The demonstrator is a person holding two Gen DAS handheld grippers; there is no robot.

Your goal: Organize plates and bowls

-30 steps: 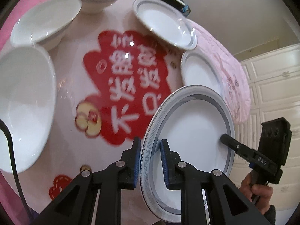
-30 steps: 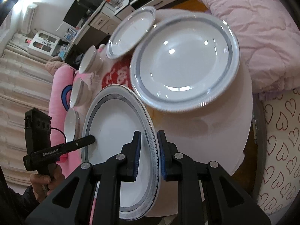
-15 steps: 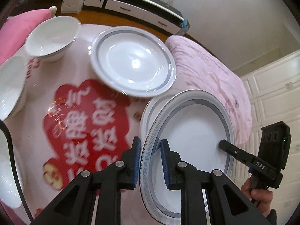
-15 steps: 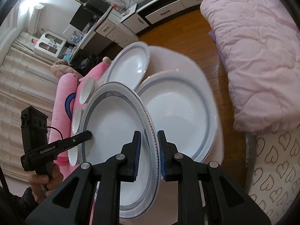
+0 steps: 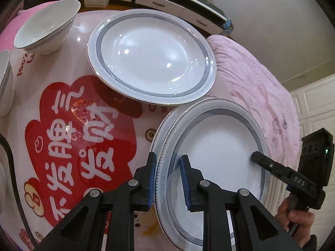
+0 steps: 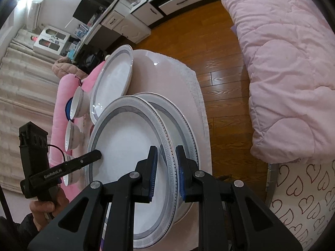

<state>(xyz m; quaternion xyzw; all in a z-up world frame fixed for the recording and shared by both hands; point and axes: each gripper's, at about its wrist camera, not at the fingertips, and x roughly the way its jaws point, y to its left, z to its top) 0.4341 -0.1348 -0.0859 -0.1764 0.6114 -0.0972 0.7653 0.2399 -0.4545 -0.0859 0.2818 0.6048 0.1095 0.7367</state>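
The held plate (image 5: 217, 156) hangs just above a second plate (image 6: 178, 121) on the table (image 5: 83, 125). A third plate (image 5: 150, 62) lies behind them, with bowls (image 5: 46, 25) to its left.

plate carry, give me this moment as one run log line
held plate | left gripper shut on rim | right gripper shut on opposite rim | above second plate | not released

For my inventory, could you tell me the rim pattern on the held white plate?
A grey Greek-key band on the held white plate, clearest in the left wrist view.
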